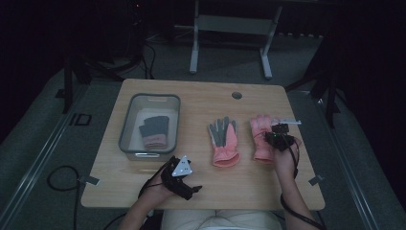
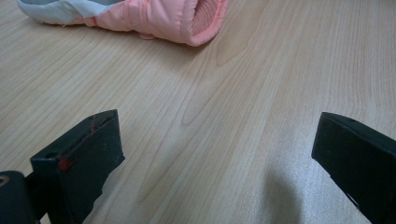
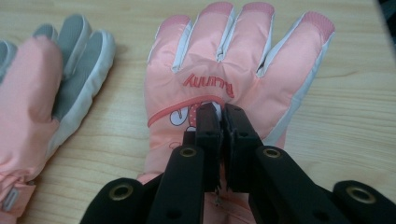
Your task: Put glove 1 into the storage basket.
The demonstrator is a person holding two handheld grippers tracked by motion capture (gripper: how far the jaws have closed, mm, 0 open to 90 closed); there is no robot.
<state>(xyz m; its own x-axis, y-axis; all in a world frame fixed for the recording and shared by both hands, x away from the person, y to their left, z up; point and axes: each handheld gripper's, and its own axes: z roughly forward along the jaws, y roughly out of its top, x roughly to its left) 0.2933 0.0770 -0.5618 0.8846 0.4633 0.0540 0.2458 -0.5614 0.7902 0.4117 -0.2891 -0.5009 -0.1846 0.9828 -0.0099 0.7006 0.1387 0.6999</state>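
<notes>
Two pink gloves lie flat on the wooden table [image 1: 201, 96]. One glove [image 1: 224, 141] [image 3: 42, 93] shows its grey palm; its cuff [image 2: 159, 18] lies ahead of my left gripper. The other glove [image 1: 261, 139] [image 3: 233, 60] lies back up, with a cartoon print. My right gripper [image 1: 276, 130] [image 3: 222, 112] is shut, its tips down on the back of this glove at the print. Whether fabric is pinched between them I cannot tell. My left gripper [image 1: 190, 189] [image 2: 215, 140] stands open just above bare wood near the front edge, with nothing between its jaws.
A clear plastic bin [image 1: 125, 129] stands at the table's left and holds a dark folded glove with a pink cuff [image 1: 154, 132]. A round cable hole [image 1: 236, 95] sits near the far edge. A metal frame [image 1: 230, 28] stands on the floor beyond the table.
</notes>
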